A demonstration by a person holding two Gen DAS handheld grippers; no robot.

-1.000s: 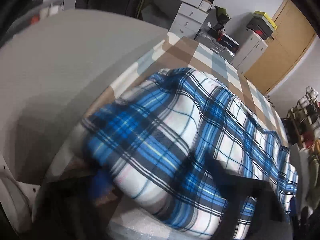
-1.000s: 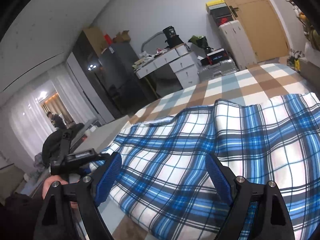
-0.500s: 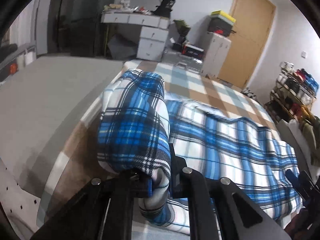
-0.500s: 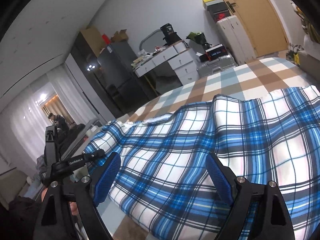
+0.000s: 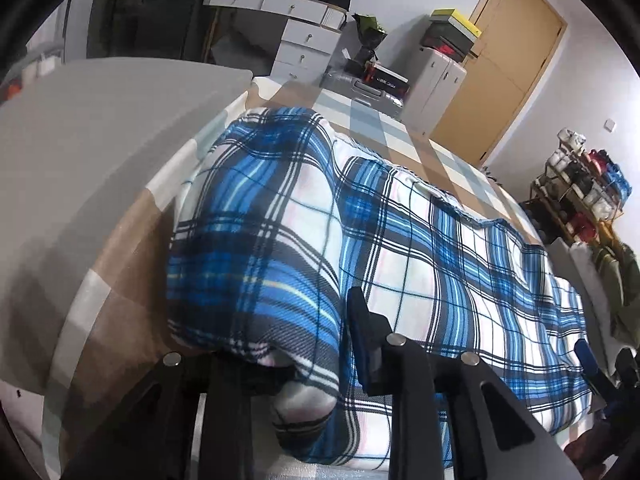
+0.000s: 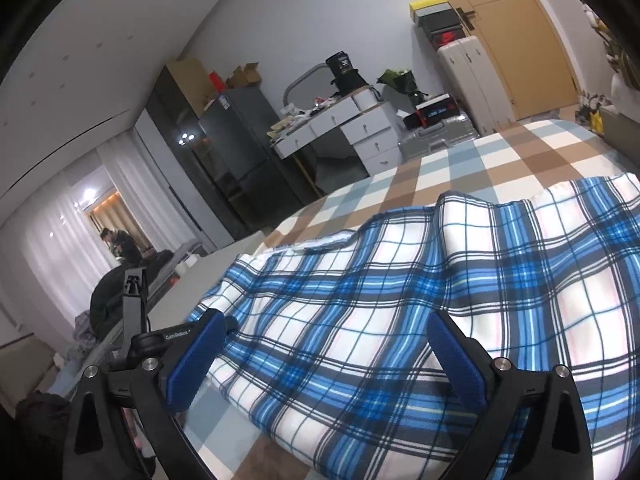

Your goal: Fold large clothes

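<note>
A large blue-and-white plaid cloth (image 5: 440, 264) lies spread over the bed (image 5: 384, 128). My left gripper (image 5: 292, 344) has a thick bunched fold of the cloth's near left end between its jaws. Cloth covers the left finger, and the right finger (image 5: 360, 320) touches the bunch. These jaws are opening. The right gripper (image 6: 326, 360) hovers low over the near edge of the same plaid cloth (image 6: 400, 300). Its blue pads (image 6: 196, 360) stand wide apart and are still opening, with cloth below them and nothing pressed. The black left gripper (image 6: 134, 320) shows at the left of the right wrist view.
The bed has a brown, blue and white checked sheet (image 6: 460, 168). A grey surface (image 5: 80, 140) adjoins its left side. White drawers (image 5: 304, 44), suitcases (image 6: 436, 136), a wooden door (image 5: 504, 60) and a shoe rack (image 5: 580, 184) stand beyond. A person (image 6: 118, 240) sits far off.
The left gripper closed tightly on the raised fold, then loosened, and the fold now slumps lower and wider over the cloth. The right jaws have spread wider without moving.
</note>
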